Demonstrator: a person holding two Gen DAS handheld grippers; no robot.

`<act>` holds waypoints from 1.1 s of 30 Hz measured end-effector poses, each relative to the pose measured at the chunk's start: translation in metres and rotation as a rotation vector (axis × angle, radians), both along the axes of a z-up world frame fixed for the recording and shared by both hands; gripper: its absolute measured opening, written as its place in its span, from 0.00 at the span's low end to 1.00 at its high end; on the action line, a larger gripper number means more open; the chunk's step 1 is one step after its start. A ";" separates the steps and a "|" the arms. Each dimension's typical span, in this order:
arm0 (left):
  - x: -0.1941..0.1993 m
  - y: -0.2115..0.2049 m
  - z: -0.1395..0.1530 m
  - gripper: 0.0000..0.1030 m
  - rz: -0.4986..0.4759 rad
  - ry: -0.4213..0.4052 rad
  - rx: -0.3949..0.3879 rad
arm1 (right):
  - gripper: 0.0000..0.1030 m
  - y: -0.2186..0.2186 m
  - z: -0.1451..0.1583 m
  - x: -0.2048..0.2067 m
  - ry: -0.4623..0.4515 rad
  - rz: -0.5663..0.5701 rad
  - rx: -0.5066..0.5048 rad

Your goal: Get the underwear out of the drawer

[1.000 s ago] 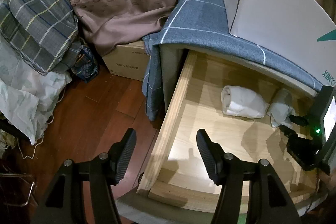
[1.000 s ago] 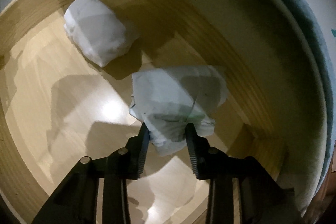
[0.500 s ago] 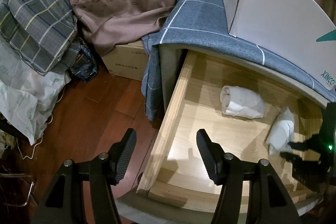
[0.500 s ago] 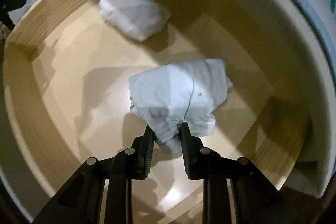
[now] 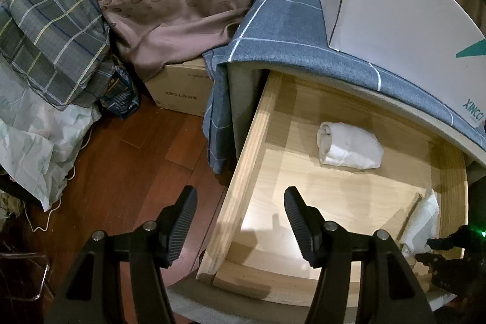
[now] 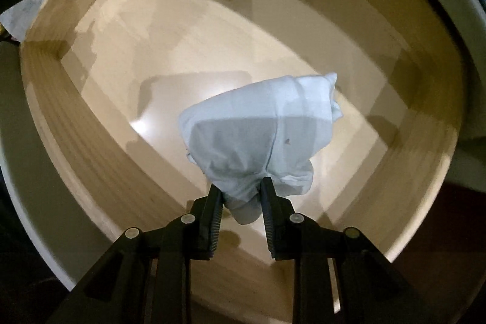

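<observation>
**Right jaws clamp a white garment over the open drawer**

The right gripper points down into the wooden drawer, its jaws clamped tight on a bunched corner of the pale underwear. The cloth hangs from the jaws, clear of the drawer floor, and throws a shadow on the boards below. In the left wrist view this same piece shows at about 4 o'clock, near the drawer's right wall. A second rolled white garment lies on the drawer floor towards the back, at 12 o'clock in the right wrist view, well apart from the held one.

The left gripper hangs above the drawer's front left corner, its jaws wide apart and holding nothing; one finger stands over the wooden floor, the other over the drawer.

On top of the cabinet, over a grey-blue checked cloth, sits a white cardboard box with a teal mark and the lettering "XINCCI" along its lower edge. At 10 o'clock a brown carton bears print too small to read.
</observation>
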State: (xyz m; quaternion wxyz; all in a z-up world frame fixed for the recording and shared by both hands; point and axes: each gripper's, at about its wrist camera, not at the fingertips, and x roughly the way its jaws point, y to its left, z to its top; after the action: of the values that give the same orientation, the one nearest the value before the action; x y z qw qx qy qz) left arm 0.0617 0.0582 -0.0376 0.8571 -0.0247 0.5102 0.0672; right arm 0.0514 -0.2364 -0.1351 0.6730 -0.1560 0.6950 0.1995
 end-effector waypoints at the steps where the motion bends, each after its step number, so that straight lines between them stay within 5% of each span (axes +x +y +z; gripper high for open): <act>1: 0.000 0.000 0.000 0.59 -0.001 -0.001 0.000 | 0.22 -0.003 -0.001 -0.007 0.010 -0.003 -0.009; 7: 0.000 0.000 0.000 0.59 0.000 -0.002 -0.001 | 0.26 -0.006 -0.002 -0.004 0.016 -0.048 -0.050; 12: 0.002 -0.001 0.000 0.59 -0.003 -0.006 -0.008 | 0.49 -0.012 0.015 -0.020 0.011 -0.143 0.011; 14: 0.003 -0.002 0.000 0.59 -0.005 -0.008 -0.009 | 0.67 -0.014 0.023 -0.018 0.008 -0.203 0.032; 24: 0.000 -0.002 0.001 0.59 -0.010 -0.014 -0.013 | 0.73 -0.055 0.013 0.002 0.040 -0.648 0.059; 33: 0.000 -0.005 0.001 0.59 -0.034 -0.009 0.001 | 0.82 -0.038 -0.014 0.024 0.074 -0.633 -0.022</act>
State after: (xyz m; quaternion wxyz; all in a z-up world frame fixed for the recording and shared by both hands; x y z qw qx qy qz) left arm 0.0615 0.0530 -0.0370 0.8603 -0.0158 0.5068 0.0531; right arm 0.0752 -0.2747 -0.1492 0.6742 0.0682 0.7351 -0.0220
